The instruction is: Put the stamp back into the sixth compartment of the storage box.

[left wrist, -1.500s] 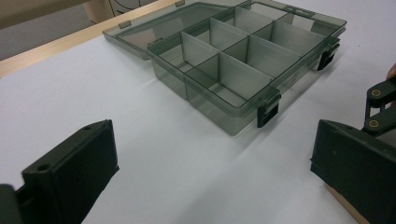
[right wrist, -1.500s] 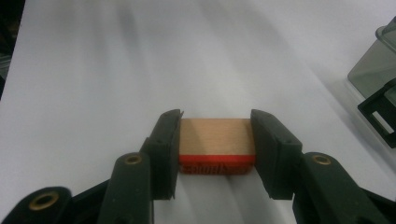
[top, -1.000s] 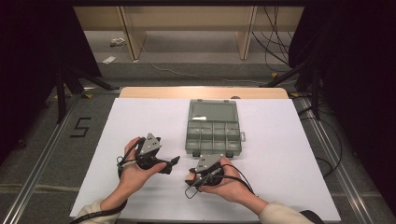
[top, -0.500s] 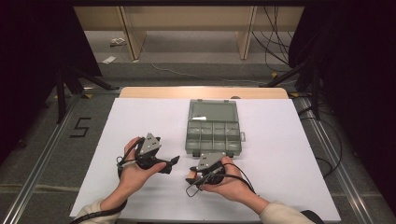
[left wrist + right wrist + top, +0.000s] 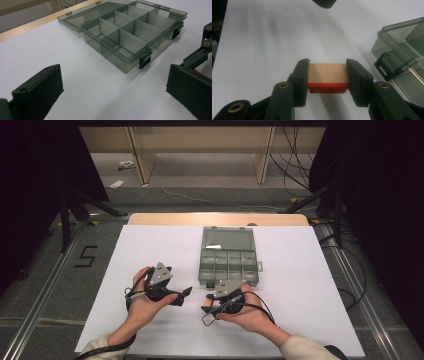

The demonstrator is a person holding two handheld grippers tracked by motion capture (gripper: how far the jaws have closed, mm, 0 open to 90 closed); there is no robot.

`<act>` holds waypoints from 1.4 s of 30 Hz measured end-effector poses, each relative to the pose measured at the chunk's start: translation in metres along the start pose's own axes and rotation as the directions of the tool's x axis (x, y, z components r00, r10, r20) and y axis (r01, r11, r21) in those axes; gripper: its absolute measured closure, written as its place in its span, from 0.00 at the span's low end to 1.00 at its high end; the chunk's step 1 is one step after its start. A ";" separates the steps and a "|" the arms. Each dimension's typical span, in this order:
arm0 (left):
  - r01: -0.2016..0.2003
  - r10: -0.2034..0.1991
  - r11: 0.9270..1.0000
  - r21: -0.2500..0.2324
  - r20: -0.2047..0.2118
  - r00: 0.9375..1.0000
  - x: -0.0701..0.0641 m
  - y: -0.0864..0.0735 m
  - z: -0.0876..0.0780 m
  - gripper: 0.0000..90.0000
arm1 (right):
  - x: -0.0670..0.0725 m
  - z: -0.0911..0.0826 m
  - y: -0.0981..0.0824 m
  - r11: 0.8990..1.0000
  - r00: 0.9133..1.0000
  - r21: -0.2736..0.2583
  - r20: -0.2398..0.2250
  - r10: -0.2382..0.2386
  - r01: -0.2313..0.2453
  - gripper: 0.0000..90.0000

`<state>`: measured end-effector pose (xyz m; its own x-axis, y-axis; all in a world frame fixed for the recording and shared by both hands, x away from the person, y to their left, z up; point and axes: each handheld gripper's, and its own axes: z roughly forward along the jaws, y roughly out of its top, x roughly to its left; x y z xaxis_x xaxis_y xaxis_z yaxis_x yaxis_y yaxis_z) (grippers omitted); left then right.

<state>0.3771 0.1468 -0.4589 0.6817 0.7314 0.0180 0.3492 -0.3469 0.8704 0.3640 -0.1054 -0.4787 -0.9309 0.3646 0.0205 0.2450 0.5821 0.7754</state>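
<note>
At a white-covered table (image 5: 300, 320), we hold a two-jaw gripper in each hand, both just short of a smoke-grey compartment box (image 5: 228, 265) that lies ahead of them with its lid (image 5: 227, 239) folded flat open behind it.

Our right gripper (image 5: 327, 75) has its jaws pressed against the two ends of a small wooden stamp block (image 5: 328, 73), pale wood on top with a red rubber layer along its underside. The block sits squarely between the pads, clamped from both sides, a little above the white surface. In the high view the right gripper (image 5: 216, 301) is turned to the left, and the block (image 5: 206, 303) shows at its tip as a small tan and red spot. Just to the right of this gripper's jaws, in its own view, stands the near corner of the box (image 5: 402, 50) with one of its black latches (image 5: 388, 65).

Our left gripper (image 5: 182, 295) rests close beside the right one, its jaws spread wide with nothing between them; in its own view, white table shows in the gap between its two black pads (image 5: 112, 100). Straight ahead of those open jaws lies the box (image 5: 132, 37), its divided compartments bare, two black latches along its near wall (image 5: 145, 60). At the right edge of that view, part of the right gripper (image 5: 203, 47) shows.
</note>
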 end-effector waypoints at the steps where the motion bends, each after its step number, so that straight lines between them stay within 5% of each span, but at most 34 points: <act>1: 0.000 0.000 1.000 0.000 0.000 1.000 0.000 0.000 0.000 0.00 | 0.000 0.000 0.000 1.000 1.000 -0.001 0.002 0.001 -0.001 0.62; 42: 0.005 -0.005 1.000 -0.003 -0.006 1.000 0.000 0.000 -0.001 0.00 | -0.012 -0.014 0.006 0.999 0.999 -0.038 0.041 0.018 -0.017 0.62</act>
<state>0.3770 0.1473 -0.4584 0.6761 0.7366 0.0168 0.3504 -0.3415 0.8721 0.3734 -0.1165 -0.4650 -0.9143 0.4049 0.0084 0.2500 0.5479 0.7983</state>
